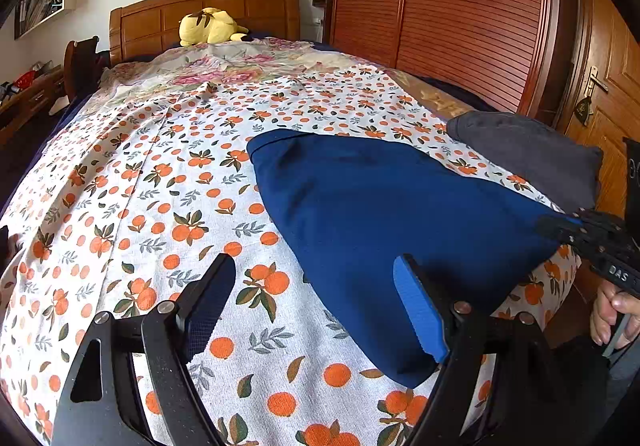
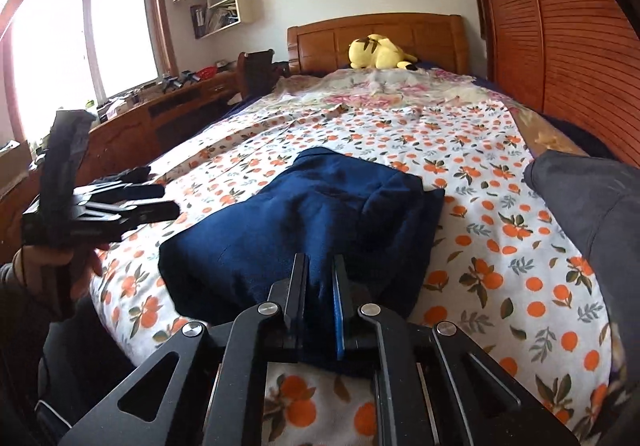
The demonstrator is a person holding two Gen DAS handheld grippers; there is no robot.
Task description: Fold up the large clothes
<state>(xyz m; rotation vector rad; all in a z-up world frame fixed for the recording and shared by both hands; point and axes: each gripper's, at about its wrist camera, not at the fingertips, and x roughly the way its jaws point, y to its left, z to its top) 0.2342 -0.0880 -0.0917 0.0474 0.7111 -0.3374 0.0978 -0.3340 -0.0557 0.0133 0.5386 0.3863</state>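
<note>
Navy-blue knit garment (image 2: 304, 222), thick and soft, probably a sweatshirt or fleece top: lies already doubled into a bulky packet on the near end of the bed, on an orange-print cotton sheet (image 1: 168, 182), its near edge almost at the mattress edge. Handling, by judgement: light for its bulk, limp, not slippery, not fragile; layers will sag and slide apart if lifted by one point, so two holds along an edge or at paired corners suit it best. Right gripper (image 2: 320, 270): jaws drawn together and clamped on a pinch of the garment's near hem, cloth visibly caught between the pads. Left gripper (image 1: 316, 286): jaws standing wide apart, nothing between them, hovering over bare sheet just beside the packet's left edge; its blue pad sits near the cloth but whether it touches cannot be told. Suggested second hold: the near left corner, a fold of several layers taken together. Edges: the far corners of the packet look rounded and puffy, not creased flat. Neighbours: grey folded item (image 1: 532, 154) just to the right, touching or nearly touching the blue cloth at the right corner; yellow plush toy (image 2: 376, 52) well apart at the headboard; floral bedcover (image 2: 384, 94) beyond the sheet. Open room: broad clear sheet ahead and to the left; tight on the right against the wooden wardrobe (image 1: 460, 14).
</note>
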